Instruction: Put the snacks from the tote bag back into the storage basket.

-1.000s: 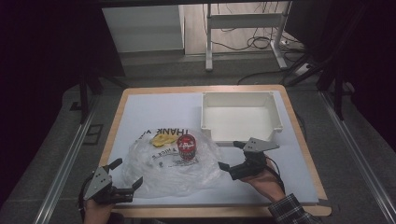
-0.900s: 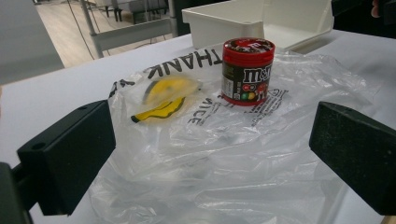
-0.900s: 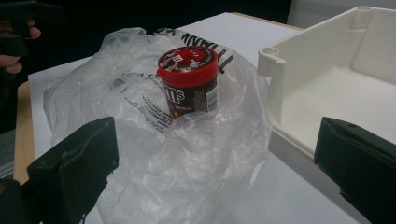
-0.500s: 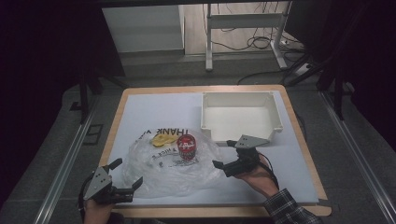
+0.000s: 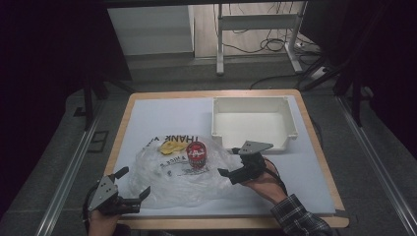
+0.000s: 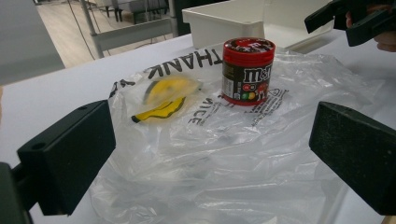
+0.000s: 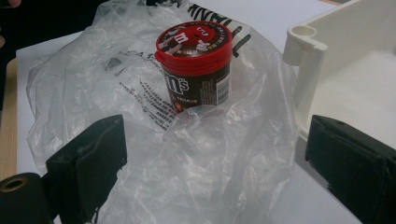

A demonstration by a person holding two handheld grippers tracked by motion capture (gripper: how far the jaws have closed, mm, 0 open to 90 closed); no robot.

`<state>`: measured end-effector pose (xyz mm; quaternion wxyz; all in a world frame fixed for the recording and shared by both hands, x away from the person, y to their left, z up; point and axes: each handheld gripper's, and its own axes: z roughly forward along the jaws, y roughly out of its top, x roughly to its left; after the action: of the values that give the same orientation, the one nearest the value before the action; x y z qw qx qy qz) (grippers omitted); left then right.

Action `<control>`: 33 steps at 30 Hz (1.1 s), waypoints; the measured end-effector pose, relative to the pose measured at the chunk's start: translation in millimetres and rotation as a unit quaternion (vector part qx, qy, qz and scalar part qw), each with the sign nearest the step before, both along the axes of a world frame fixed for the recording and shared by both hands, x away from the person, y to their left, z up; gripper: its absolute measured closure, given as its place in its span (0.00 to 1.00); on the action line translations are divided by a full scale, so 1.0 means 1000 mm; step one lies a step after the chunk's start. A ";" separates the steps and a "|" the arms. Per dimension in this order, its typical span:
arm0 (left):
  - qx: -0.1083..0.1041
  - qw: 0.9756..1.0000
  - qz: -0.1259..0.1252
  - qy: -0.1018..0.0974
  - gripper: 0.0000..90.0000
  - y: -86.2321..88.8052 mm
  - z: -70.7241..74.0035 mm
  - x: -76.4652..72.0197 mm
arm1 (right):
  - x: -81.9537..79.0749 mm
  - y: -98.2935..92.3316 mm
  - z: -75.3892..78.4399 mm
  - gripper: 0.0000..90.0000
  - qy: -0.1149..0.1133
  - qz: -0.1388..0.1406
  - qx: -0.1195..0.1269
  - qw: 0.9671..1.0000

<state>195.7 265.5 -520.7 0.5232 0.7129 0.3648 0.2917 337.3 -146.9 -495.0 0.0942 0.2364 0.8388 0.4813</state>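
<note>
A red-lidded brown candy tub stands upright on a crumpled clear plastic bag mid-worktop, bare white worktop lying open beyond the tub. Behind and to the tub's right, a white rectangular plastic bin walls off that side, a narrow gap between them. A yellow item lies just left of the tub. The bag's folds cover the near approach.

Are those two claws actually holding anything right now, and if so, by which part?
Nothing is held. The left claw and right claw both stand open at the edges of the plastic bag; the right's jaws have just been closing, pressing nothing.
</note>
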 end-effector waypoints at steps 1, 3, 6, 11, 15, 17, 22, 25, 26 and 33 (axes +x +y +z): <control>0.000 1.000 0.000 0.000 0.00 0.000 0.000 0.000 | 0.000 0.001 0.000 0.07 0.000 0.000 -0.002 1.000; 0.000 1.000 0.000 0.000 0.00 0.000 0.000 0.000 | 0.001 0.004 0.000 0.08 0.000 0.003 -0.006 1.000; 0.000 1.000 0.001 -0.001 0.00 0.000 0.000 0.000 | 0.003 0.007 0.000 0.08 0.000 0.004 -0.011 1.000; -0.001 1.000 0.001 0.000 0.00 0.000 0.000 0.000 | 0.007 0.013 -0.002 0.08 0.004 0.003 -0.023 1.000; -0.001 1.000 0.001 -0.001 0.00 0.000 0.000 0.000 | 0.010 0.016 -0.003 0.09 0.010 0.001 -0.028 1.000; -0.001 1.000 0.002 0.000 0.00 0.000 0.000 0.000 | 0.012 0.019 -0.002 0.09 0.015 0.001 -0.032 0.999; -0.001 1.000 0.002 0.000 0.00 0.000 0.000 0.000 | 0.017 0.026 -0.002 0.10 0.021 0.002 -0.038 0.999; -0.001 1.000 0.002 -0.001 0.00 0.001 0.000 0.000 | 0.020 0.030 -0.003 0.10 0.029 0.004 -0.041 0.999; -0.001 1.000 0.002 -0.001 0.00 0.001 0.000 0.000 | 0.022 0.032 -0.002 0.10 0.032 0.004 -0.042 0.999; -0.002 1.000 0.002 0.000 0.00 0.001 0.000 0.000 | 0.029 0.039 -0.001 0.10 0.043 0.009 -0.051 0.998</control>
<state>195.7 266.2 -520.7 0.5239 0.7110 0.3667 0.2925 366.5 -107.9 -495.7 0.0658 0.2446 0.8674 0.4284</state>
